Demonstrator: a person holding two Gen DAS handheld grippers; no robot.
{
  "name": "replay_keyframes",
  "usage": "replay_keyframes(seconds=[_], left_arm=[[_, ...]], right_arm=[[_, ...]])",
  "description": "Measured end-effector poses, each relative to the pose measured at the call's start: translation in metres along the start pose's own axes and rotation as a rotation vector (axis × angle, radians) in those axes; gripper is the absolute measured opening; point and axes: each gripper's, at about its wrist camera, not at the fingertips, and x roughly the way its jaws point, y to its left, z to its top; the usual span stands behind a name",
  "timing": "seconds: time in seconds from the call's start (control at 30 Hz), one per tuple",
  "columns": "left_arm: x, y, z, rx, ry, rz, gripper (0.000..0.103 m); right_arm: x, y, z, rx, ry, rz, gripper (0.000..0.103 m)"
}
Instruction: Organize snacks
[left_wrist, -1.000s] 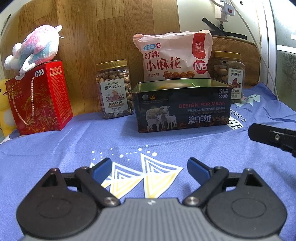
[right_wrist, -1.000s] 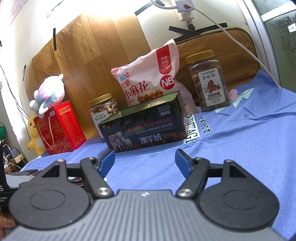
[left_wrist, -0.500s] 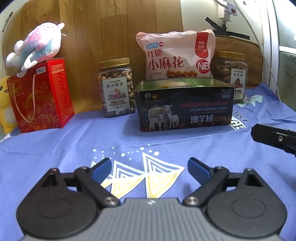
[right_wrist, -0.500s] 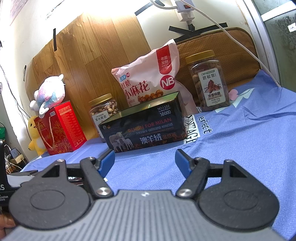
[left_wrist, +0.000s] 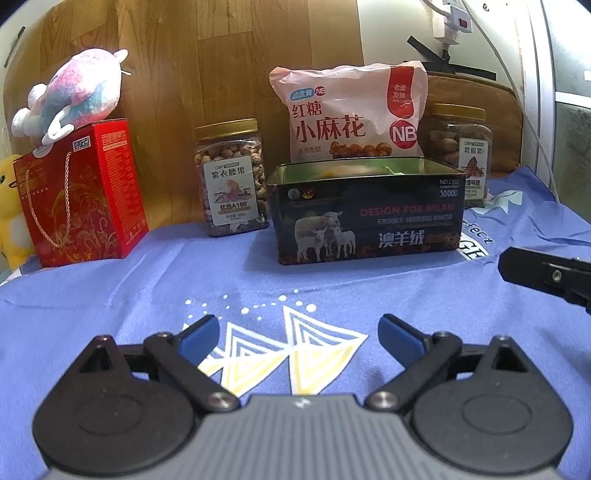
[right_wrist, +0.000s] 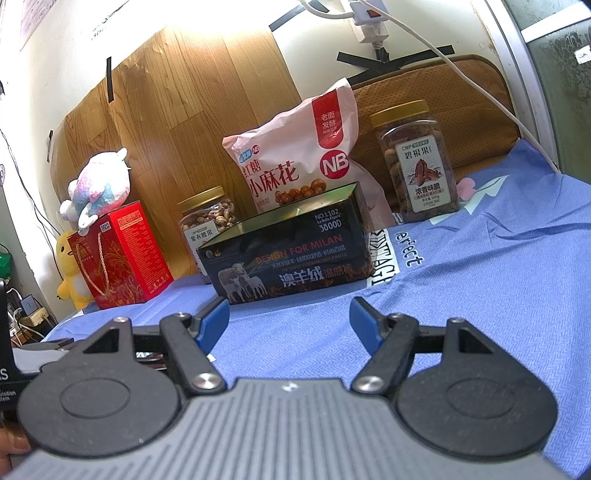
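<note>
A dark open tin box (left_wrist: 365, 218) (right_wrist: 288, 258) printed with sheep stands mid-cloth; something yellow shows inside, unclear what. Behind it leans a pink snack bag (left_wrist: 351, 114) (right_wrist: 299, 162). A gold-lidded jar of cashews (left_wrist: 231, 177) (right_wrist: 207, 221) stands to its left, a jar of pecans (left_wrist: 461, 151) (right_wrist: 417, 162) to its right. A red gift box (left_wrist: 81, 192) (right_wrist: 118, 258) sits far left. My left gripper (left_wrist: 295, 332) hovers open and empty over the cloth's triangle print. My right gripper (right_wrist: 290, 317) is open and empty, short of the tin. One of its fingers (left_wrist: 543, 277) shows at the left wrist view's right edge.
A blue printed cloth (left_wrist: 110, 288) (right_wrist: 498, 277) covers the surface. A pink-and-blue plush (left_wrist: 74, 92) (right_wrist: 99, 188) lies on the red box, a yellow plush (right_wrist: 70, 273) beside it. A wood-grain panel (left_wrist: 221, 55) and brown cushion (right_wrist: 461, 99) back the row. Cables and a power strip (right_wrist: 365, 18) hang above.
The left wrist view shifted slightly, with the scene sitting a little lower and to the right in frame. Both grippers stayed open, and no object moved.
</note>
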Motion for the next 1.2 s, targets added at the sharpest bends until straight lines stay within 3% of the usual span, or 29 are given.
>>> replay_keyframes(seconds=[1.2], left_arm=[[-0.0012,-0.002,-0.0008,0.001,0.0,0.004,0.098]], right_arm=[[-0.0004,0.0021,-0.0006,0.004,-0.004,-0.004,0.074]])
